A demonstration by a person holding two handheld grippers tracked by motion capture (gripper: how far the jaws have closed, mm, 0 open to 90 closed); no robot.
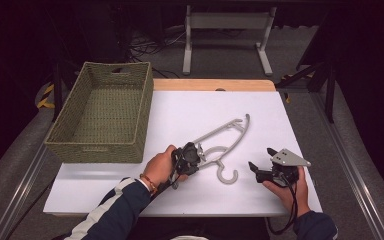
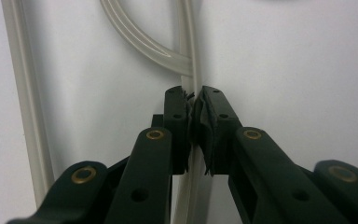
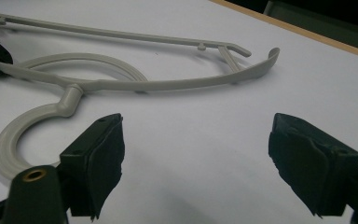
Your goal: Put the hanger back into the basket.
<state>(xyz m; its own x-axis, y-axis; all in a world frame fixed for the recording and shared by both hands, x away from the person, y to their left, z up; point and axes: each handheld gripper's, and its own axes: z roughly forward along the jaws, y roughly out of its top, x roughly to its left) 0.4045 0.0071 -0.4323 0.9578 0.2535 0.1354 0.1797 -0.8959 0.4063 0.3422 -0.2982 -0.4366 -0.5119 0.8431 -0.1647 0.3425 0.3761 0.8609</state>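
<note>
A grey plastic clothes hanger [image 1: 223, 136] lies flat on the white table [image 1: 180, 115], its hook [image 1: 227, 174] toward the front edge. My left gripper [image 1: 200, 151] is shut on the hanger's shoulder bar [image 2: 192, 65] near the neck; in the left gripper view the bar runs between the closed jaws. My right gripper [image 1: 261, 161] is open, low over the table just right of the hook. In the right gripper view its pads [image 3: 103, 161] stand wide apart with nothing between them, and the hanger [image 3: 135, 84] lies ahead to the left.
A green woven basket [image 1: 105, 112] stands at the table's left side, with nothing seen inside. A strip of wooden tabletop [image 1: 212, 84] shows at the far edge. Beyond it stands a grey metal frame [image 1: 227, 35] on the floor.
</note>
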